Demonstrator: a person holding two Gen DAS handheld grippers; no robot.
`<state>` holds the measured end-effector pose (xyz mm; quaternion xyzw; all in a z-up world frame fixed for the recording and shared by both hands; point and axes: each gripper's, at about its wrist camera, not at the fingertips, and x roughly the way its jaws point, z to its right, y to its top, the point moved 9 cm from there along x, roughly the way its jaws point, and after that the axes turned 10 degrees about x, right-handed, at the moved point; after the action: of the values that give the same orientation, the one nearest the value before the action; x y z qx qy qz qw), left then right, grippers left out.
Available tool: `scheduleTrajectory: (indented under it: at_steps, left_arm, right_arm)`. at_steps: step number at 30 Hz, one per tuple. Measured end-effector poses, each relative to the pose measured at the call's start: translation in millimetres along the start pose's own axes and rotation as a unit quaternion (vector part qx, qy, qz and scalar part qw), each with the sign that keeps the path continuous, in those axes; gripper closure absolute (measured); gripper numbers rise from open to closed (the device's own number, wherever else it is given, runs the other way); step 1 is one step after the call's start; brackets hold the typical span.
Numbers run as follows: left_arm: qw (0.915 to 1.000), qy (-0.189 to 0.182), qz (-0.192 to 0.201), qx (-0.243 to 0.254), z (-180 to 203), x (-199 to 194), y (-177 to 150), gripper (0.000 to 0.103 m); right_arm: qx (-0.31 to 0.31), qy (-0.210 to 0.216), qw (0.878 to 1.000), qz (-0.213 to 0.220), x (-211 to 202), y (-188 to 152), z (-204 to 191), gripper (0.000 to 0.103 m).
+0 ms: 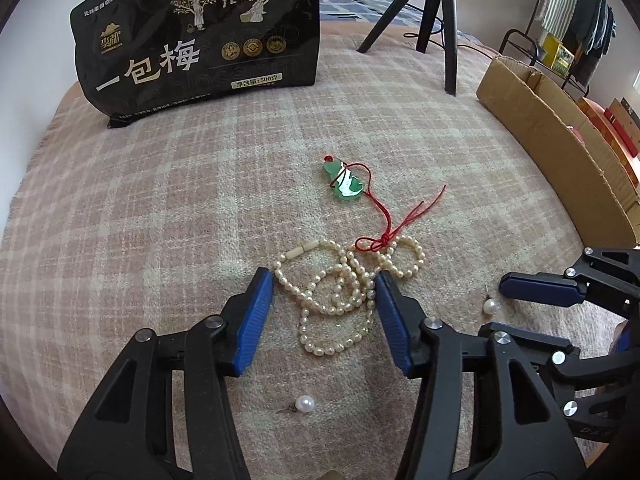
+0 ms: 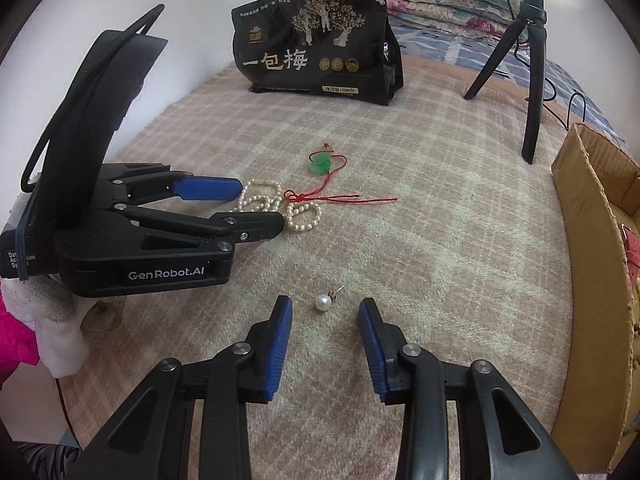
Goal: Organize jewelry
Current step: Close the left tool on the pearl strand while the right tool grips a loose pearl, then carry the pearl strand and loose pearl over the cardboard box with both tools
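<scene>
We work over a plaid blanket [image 1: 160, 200], a cardboard box [image 2: 592, 240] at our right. Our left gripper [image 1: 324, 284] straddles the heaped pearl necklace [image 1: 340, 288], fingers half apart, tips touching its outer strands but not yet squeezing. Our right gripper [image 2: 325, 308] brackets a pearl earring [image 2: 323, 302], pads clear either side, post pointing up-right. A second earring [image 1: 305, 404] lies under the left gripper.

On the bed [image 2: 440, 208] – pearl necklace [image 1: 340, 284] heaped centre, pendant [image 1: 345, 182] just behind it, cord [image 1: 384, 220] trailing onto the beads. Bag [image 1: 200, 40] stands at back-left, tripod [image 1: 432, 16] back-right, cardboard box [image 1: 552, 136] along the rt edge – one earring [image 2: 323, 302] rt of necklace, another [image 1: 305, 404] in front.
</scene>
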<state>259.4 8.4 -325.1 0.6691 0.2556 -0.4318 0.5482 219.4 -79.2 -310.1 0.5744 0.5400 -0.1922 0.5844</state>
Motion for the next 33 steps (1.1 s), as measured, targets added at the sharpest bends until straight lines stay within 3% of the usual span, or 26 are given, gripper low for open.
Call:
scheduleTrajectory:
  at_steps: [6, 12, 14, 23, 33]
  left_arm:
    - [0.9999, 0.004, 0.011, 0.005, 0.2, -0.6, -0.4, 0.059]
    - [0.9998, -0.002, 0.019, 0.009, 4.7, 0.3, 2.7, 0.085]
    - [0.9998, -0.006, 0.02, 0.008, 5.9, -1.1, 2.8, 0.093]
    - [0.9986, -0.03, 0.025, -0.034, 0.2, -14.6, -2.8, 0.097]
    - [0.9967, -0.037, 0.052, -0.049, -2.0, -54.8, 3.0, 0.097]
  right_arm:
    - [-0.013, -0.013, 1.0, 0.002, 6.3, 0.5, -2.9, 0.075]
    - [-0.026, -0.028, 0.999, 0.008, 6.7, 1.4, -2.9, 0.094]
    - [-0.026, -0.026, 0.999, 0.009, 5.5, 1.3, -2.5, 0.094]
    - [-0.012, -0.02, 1.0, 0.017, -3.5, 0.9, -3.9, 0.095]
    - [-0.001, -0.018, 0.999, 0.039, -35.0, 1.6, -2.7, 0.095]
